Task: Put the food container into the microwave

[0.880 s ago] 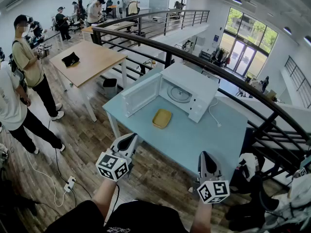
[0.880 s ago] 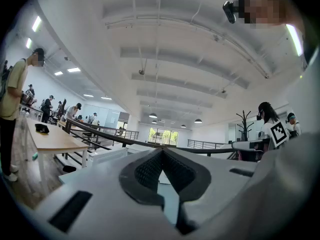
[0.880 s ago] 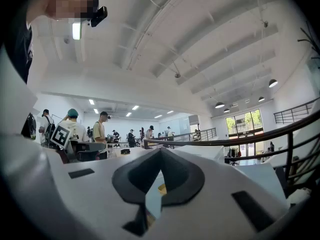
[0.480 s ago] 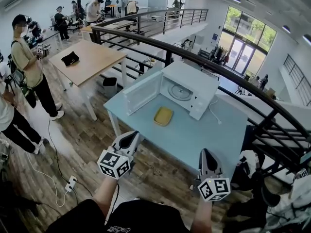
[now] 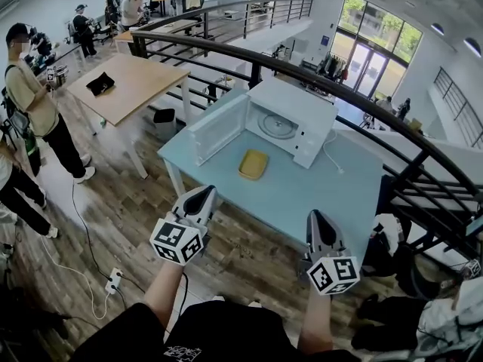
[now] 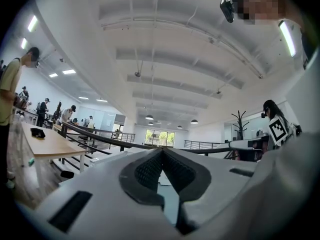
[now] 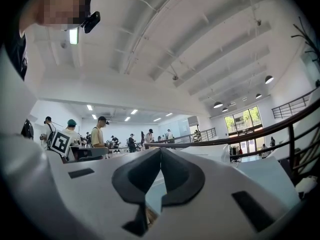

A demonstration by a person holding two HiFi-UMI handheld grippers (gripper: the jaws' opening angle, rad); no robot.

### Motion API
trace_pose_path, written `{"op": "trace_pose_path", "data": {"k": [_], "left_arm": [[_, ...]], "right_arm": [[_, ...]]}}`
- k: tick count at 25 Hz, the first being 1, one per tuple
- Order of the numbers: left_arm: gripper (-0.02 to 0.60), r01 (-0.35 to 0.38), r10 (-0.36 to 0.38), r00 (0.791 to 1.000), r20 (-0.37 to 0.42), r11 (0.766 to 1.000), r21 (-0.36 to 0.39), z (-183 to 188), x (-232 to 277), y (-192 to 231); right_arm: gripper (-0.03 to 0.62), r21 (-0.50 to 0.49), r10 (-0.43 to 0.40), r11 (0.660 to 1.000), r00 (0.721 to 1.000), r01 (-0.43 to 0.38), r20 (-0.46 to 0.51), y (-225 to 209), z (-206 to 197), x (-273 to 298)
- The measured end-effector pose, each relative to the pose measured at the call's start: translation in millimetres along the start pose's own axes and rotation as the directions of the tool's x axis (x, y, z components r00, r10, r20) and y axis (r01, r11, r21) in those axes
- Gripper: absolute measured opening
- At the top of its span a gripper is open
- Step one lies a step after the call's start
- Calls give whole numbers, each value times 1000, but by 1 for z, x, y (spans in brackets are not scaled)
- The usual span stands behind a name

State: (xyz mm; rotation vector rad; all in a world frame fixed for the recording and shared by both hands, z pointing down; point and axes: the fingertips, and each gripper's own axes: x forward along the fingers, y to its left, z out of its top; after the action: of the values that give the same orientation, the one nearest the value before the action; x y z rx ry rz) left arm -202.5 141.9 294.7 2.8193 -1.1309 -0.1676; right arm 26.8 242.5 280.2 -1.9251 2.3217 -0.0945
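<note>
- Black-and-white square markers (image 5: 176, 241) sit at the back of the left gripper (image 5: 202, 196) and the right gripper (image 5: 315, 221); they carry patterns, not words
- Both forearms reach forward from the bottom of the head view, holding the grippers over the wooden floor (image 5: 128, 210), pointed at the tabletop (image 5: 317, 194) and short of its near edge
- Each gripper's jaws are pressed together at the tips, with nothing between
- The yellow container (image 5: 253, 164) lies on the tabletop just before the open microwave (image 5: 290, 127), well apart from both grippers
</note>
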Motion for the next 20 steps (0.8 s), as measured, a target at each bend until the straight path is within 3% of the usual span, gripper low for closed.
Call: {"op": "trace_pose_path", "data": {"k": [10,20], "left_arm": [[8,43,-44,999,7,999,15,13,-8,18],[8,44,-44,999,-30,999,4,-2,-18,36]], "right_arm": [[5,-48,-4,999,1000,5,18,38,13,19],[5,-47,-20,999,1000,21,5,54,7,21]]}}
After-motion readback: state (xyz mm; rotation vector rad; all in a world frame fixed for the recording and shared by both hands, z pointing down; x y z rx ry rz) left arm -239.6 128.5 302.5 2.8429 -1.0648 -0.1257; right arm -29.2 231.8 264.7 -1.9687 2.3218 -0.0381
